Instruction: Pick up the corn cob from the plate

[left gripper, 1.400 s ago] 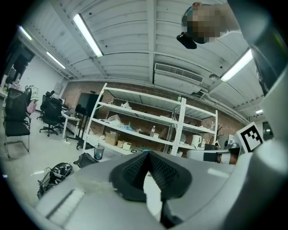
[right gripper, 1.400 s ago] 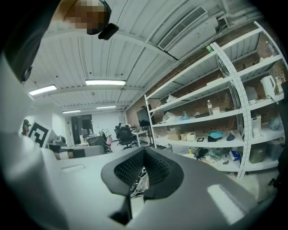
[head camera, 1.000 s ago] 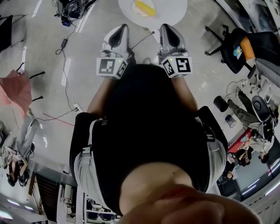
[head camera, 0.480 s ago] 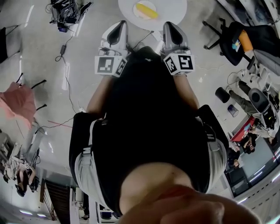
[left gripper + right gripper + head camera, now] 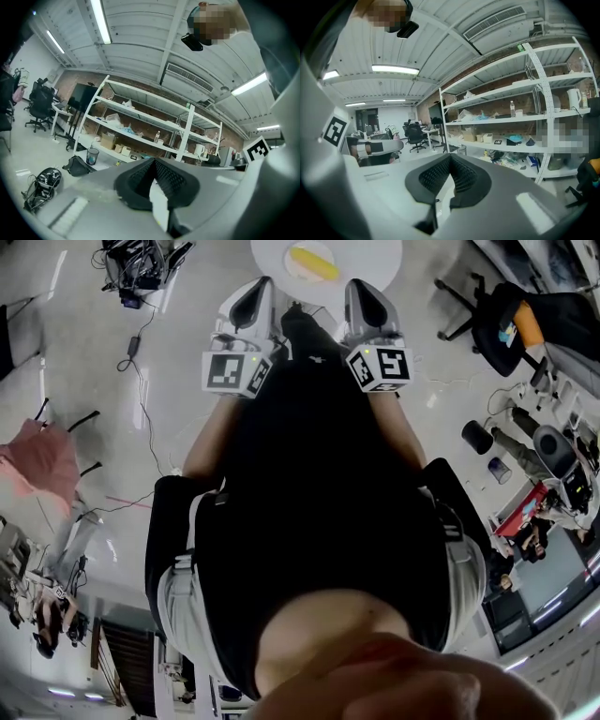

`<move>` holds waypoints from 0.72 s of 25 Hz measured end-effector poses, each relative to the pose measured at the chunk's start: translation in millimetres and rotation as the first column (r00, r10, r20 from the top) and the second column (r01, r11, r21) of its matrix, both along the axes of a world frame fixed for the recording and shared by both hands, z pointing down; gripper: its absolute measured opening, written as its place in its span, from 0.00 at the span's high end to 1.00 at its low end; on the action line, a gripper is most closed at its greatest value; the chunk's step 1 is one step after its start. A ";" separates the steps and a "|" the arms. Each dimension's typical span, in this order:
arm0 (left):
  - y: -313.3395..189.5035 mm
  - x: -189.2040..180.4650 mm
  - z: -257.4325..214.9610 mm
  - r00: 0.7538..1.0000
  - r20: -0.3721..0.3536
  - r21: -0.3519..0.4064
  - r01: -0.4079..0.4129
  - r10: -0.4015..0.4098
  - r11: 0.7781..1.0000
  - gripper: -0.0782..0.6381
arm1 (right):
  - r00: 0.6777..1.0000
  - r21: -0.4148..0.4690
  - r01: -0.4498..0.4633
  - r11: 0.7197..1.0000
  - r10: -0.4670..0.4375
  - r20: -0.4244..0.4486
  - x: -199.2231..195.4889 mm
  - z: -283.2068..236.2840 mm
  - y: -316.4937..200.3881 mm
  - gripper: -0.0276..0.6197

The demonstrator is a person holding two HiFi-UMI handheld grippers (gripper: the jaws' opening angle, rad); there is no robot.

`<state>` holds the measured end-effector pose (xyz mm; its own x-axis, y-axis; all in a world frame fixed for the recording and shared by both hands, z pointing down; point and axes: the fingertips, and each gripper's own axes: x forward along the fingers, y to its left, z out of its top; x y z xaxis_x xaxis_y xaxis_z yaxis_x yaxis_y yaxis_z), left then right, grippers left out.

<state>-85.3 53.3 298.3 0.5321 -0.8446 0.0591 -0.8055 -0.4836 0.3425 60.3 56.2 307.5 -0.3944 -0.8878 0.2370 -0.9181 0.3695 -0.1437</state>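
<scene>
**Both grippers shut and empty; cob on plate ahead**

Head view, left to right:
- Far left: pink cloth draped over a dark frame [image 5: 37,451] on the pale floor. A thin black cable [image 5: 141,362] trails across the floor beside it.
- Left gripper [image 5: 260,284]: grey, held out in front of the person's black-clad torso. Its black-and-white marker cube [image 5: 234,374] sits at the near end.
- Top centre, beyond both grippers: round white table [image 5: 375,261].
- On the table: pale round plate [image 5: 292,268] with the yellow corn cob [image 5: 314,261] lying across it. The cob is on the plate and clear of both sets of tips, on a line between the two grippers.
- Right gripper [image 5: 361,285]: level with the left and roughly parallel to it.
- Far right: black office chair [image 5: 511,334].

Left gripper view:
- The black ribbed pads of the left gripper [image 5: 154,159] meet at the tips with nothing caught between them.
- A tangle of cables [image 5: 42,180] lies on the floor at lower left.
- Further right stands a dark waste bin [image 5: 92,156].
- Behind is a white metal shelving rack [image 5: 140,122] holding boxes and bottles, against a brick wall.

Right gripper view:
- The pads of the right gripper [image 5: 451,156] are closed tip to tip and hold nothing.
- Black desk chairs [image 5: 415,136] stand at left of centre.
- A white shelving rack [image 5: 511,112] fills the right side.
</scene>
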 end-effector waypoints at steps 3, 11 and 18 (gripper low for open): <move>-13.9 1.4 5.7 1.000 0.007 -0.013 -0.002 0.002 1.000 0.89 | 1.000 -0.007 0.001 1.000 -0.001 -0.001 -0.2 7.8 -12.4 0.95; -50.9 18.8 16.1 0.999 0.025 -0.035 -0.025 0.025 0.999 0.89 | 1.000 -0.041 0.003 0.999 -0.002 0.010 6.3 27.0 -43.0 0.95; -71.6 33.5 42.4 0.999 0.028 -0.092 -0.014 0.017 0.996 0.89 | 1.000 -0.102 0.020 0.995 -0.020 0.008 14.4 58.9 -60.6 0.95</move>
<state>-51.8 -18.3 340.7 0.5420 -0.8266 0.1513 -0.8084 -0.4636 0.3627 74.7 -4.4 366.3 -0.4140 -0.8511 0.3229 -0.9094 0.3709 -0.1883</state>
